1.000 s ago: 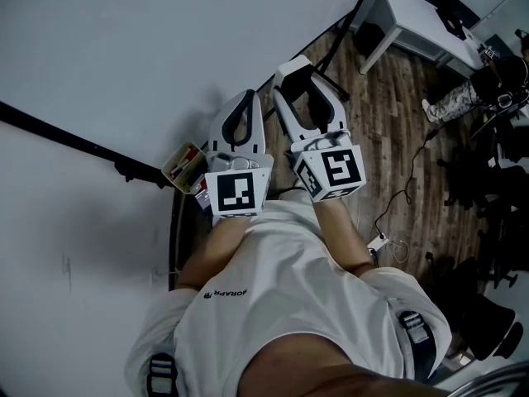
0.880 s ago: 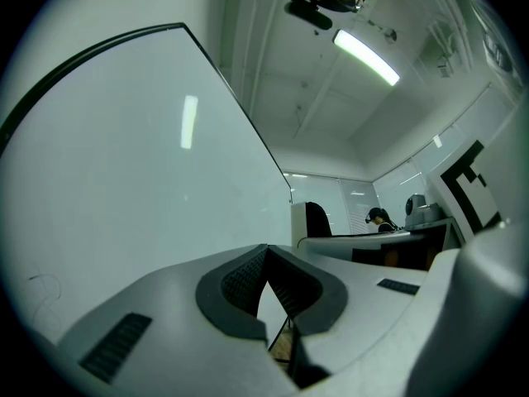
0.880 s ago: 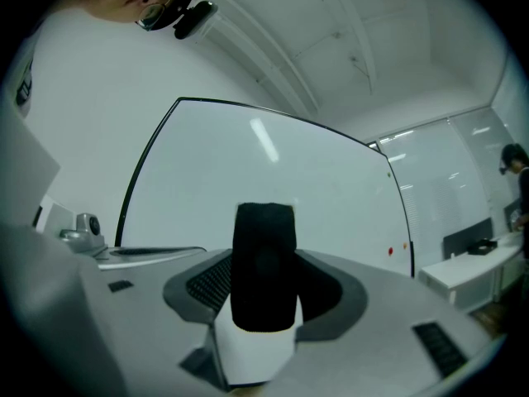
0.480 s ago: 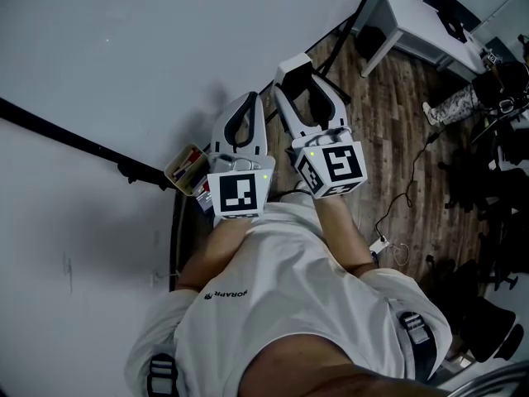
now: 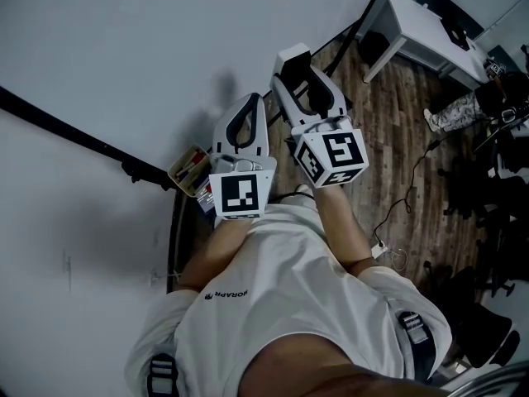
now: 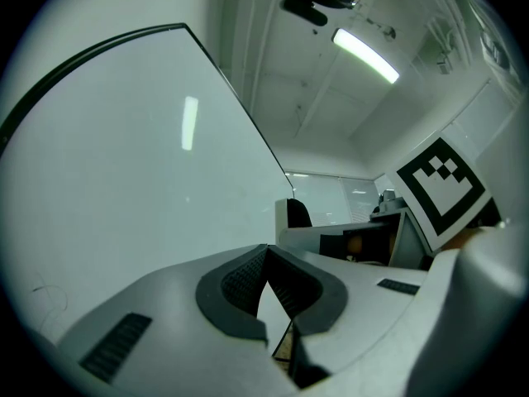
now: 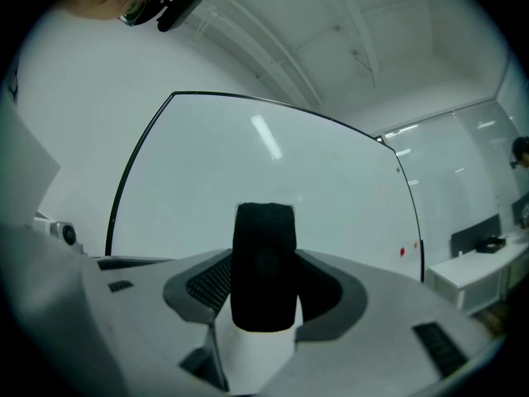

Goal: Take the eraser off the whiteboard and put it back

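Note:
The eraser (image 7: 263, 265), a white block with a black felt face, stands upright between the jaws of my right gripper (image 7: 264, 284), which is shut on it. In the head view that gripper (image 5: 304, 77) points at the whiteboard (image 5: 149, 48), with the eraser's white end (image 5: 293, 58) at its tip. The whiteboard (image 7: 331, 188) fills the space ahead of the eraser, and I cannot tell if they touch. My left gripper (image 5: 245, 110) hangs just left of the right one. Its jaws meet at the tips (image 6: 266, 261) with nothing between them, beside the board (image 6: 124, 180).
A small tray of markers (image 5: 188, 169) sits on the board's black frame bar (image 5: 74, 135), close to my left gripper. A red magnet (image 7: 402, 251) sticks near the board's right edge. A white desk (image 5: 421, 27), floor cables (image 5: 397, 188) and dark chairs (image 5: 488, 188) lie to the right.
My right gripper has shifted a little up the head view toward the board, with the eraser still in it. The left gripper has stayed put.

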Available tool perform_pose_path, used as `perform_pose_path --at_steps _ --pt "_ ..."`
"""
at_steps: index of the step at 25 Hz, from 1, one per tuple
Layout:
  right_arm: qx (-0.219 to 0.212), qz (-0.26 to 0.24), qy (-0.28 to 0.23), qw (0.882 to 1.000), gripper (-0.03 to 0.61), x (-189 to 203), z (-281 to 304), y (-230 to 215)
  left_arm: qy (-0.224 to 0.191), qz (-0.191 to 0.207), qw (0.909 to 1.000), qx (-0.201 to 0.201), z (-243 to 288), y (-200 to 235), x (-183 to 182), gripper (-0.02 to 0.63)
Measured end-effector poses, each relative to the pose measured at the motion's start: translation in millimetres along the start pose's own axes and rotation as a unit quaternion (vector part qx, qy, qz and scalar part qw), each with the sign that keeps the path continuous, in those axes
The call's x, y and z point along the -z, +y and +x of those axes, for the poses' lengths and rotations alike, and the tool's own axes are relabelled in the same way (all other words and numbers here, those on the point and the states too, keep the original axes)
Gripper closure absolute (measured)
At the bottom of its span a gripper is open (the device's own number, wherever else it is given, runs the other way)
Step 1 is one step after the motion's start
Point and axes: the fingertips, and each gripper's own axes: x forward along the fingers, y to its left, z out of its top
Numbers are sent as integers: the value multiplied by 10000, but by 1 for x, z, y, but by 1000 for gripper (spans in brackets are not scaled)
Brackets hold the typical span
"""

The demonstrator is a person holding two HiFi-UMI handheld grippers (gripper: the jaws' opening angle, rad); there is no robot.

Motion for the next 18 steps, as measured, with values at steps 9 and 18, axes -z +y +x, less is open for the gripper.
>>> perform_pose_path --at_steps 9,18 --pt "-76 -42 91 9999 347 -3 23 1 -25 -33 10000 -45 0 5 3 612" --pt "-150 -1 188 9997 347 -7 44 -6 3 -25 10000 -26 4 2 0 612"
